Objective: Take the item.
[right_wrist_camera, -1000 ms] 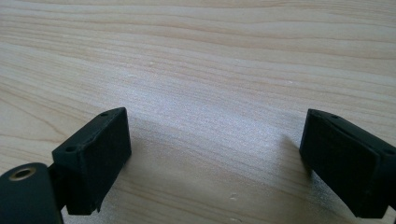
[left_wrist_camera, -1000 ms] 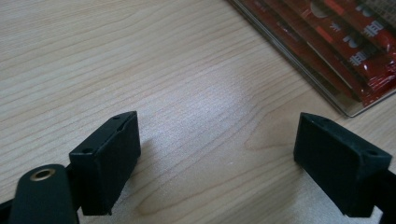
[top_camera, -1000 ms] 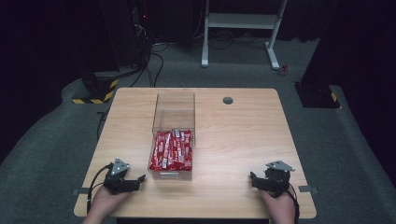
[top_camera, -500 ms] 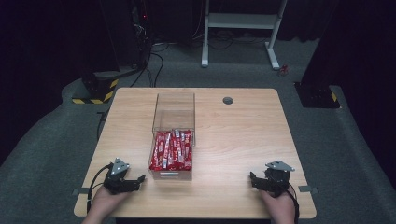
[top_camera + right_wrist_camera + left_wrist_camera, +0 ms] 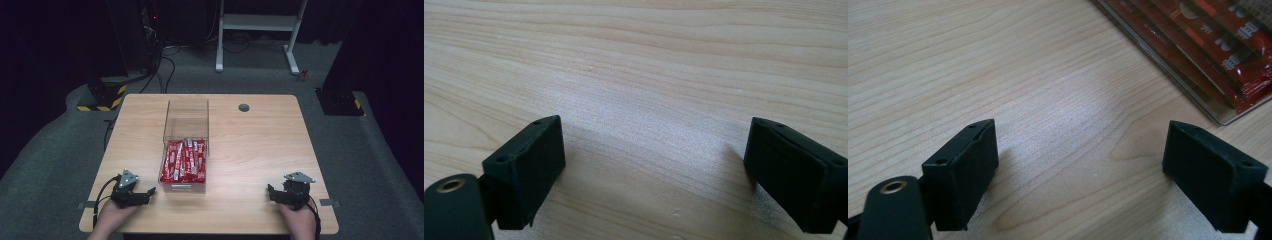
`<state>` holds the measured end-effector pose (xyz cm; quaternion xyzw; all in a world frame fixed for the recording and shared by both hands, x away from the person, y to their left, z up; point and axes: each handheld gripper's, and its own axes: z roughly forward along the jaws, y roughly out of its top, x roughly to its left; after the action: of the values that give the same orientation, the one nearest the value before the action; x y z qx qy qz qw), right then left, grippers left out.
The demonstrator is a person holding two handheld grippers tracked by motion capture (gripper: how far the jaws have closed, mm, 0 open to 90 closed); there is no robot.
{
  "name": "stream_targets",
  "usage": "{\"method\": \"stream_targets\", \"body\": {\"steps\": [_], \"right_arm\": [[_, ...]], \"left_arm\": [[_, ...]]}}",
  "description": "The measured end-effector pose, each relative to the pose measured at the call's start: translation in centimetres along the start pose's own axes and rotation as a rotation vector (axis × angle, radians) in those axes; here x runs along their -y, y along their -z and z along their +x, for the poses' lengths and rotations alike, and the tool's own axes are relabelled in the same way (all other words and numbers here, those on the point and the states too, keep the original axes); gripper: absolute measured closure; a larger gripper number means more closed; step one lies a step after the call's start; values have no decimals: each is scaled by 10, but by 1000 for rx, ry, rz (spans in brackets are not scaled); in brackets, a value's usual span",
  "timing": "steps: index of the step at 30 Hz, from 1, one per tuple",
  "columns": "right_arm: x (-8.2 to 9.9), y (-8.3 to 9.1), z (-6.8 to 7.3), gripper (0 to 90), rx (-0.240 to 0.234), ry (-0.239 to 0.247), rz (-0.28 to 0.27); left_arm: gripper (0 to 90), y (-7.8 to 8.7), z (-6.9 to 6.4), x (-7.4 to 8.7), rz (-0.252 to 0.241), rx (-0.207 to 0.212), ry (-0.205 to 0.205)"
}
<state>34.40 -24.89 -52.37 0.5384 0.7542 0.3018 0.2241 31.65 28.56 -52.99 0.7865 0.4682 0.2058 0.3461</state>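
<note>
Left gripper (image 5: pixel 142 192), with its jaws spread wide and nothing between them, is rested on the table (image 5: pixel 250 150) at the near left corner, and it is pointed toward the clear box (image 5: pixel 186 150) that lies just to its right. Red packets (image 5: pixel 184 160) are packed flat in the near half of that box, with their long axes running away from the person, parallel to the box's long sides; the far half is seen to be bare. In the left gripper view the box's near corner and packets (image 5: pixel 1228 45) are found up and to the right of the open jaws, close by. Right gripper (image 5: pixel 275 192), likewise spread and holding nothing, is set at the near right corner, well apart from the box, so the left is judged the nearer. Nothing is seen to differ from the earlier frames: both grippers and the box are placed as before.
</note>
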Motion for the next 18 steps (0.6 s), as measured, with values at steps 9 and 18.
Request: {"method": "stream_targets", "body": {"steps": [9,18], "right_arm": [[-5,9,5,117,-13,12,-47],[-10,17,15,130,-44,38,-95]], "left_arm": [[150,0,0,0,0,0,-1],[150,0,0,0,0,1,-1]]}}
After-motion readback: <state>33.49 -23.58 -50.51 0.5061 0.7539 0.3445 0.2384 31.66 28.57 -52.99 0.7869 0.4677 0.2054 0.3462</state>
